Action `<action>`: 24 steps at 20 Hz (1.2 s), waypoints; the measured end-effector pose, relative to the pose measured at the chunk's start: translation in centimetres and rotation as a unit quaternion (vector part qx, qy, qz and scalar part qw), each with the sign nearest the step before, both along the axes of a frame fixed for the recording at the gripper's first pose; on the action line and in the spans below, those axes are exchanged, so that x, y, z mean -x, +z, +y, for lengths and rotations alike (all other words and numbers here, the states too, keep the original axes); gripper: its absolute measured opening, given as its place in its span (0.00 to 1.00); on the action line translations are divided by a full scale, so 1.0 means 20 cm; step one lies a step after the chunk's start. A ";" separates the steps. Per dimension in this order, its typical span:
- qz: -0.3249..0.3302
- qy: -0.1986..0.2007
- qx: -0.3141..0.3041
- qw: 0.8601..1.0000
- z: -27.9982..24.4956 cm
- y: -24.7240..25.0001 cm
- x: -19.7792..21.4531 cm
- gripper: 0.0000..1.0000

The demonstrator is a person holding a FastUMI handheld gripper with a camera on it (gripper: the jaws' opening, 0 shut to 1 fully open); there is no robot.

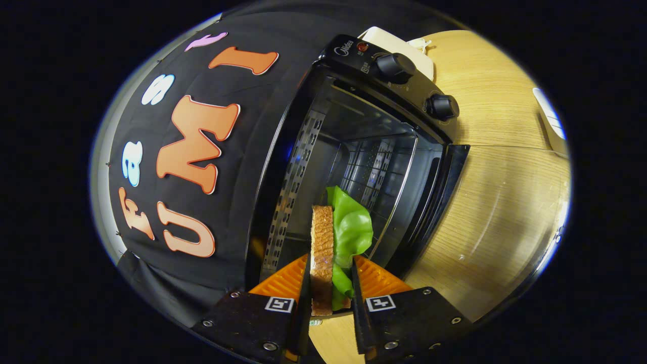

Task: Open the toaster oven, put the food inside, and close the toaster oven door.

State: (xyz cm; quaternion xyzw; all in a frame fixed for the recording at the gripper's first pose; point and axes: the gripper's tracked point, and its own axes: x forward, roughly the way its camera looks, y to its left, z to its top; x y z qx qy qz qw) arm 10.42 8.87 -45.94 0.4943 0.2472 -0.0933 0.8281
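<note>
Item: sandwich, a slice of toasted bread with a green lettuce leaf against it. Held on edge between the fingers, both of which press on its lower part; the upper part stands free ahead of the tips, the leaf flaring wider than the bread.

Item: gripper, closed on the sandwich. The view is rolled, so the oven appears tipped on its side.

Item: toaster oven, black, on a light wooden table. Door already open, glass panel swung down and lying low over the table. Cavity dark; perforated side wall and a wire rack visible inside. Two knobs on the control panel.

Position: the sandwich is just outside the mouth of the cavity, lined up roughly with its middle, not yet on the rack.

Step in hand, as judged: carrying the food in. Handling notes:
- Advance straight along the fingers, keeping the leaf clear of the side wall and the door frame.
- The leaf is loose and may snag or slip; keep the grip firm until the food rests on the rack.
- Lower before releasing, then open only a little.
- Withdraw straight back, clear of the open door.

Remaining: release, then shutting the door.
</note>
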 end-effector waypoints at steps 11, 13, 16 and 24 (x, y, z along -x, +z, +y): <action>0.060 -0.008 0.046 0.997 -0.02 -0.11 0.02 0.92; 0.070 -0.005 0.035 0.997 -0.01 -0.12 0.03 0.98; 0.072 0.002 0.045 0.996 -0.02 -0.10 0.07 0.98; 0.067 0.024 0.035 0.997 -0.03 0.05 0.31 0.98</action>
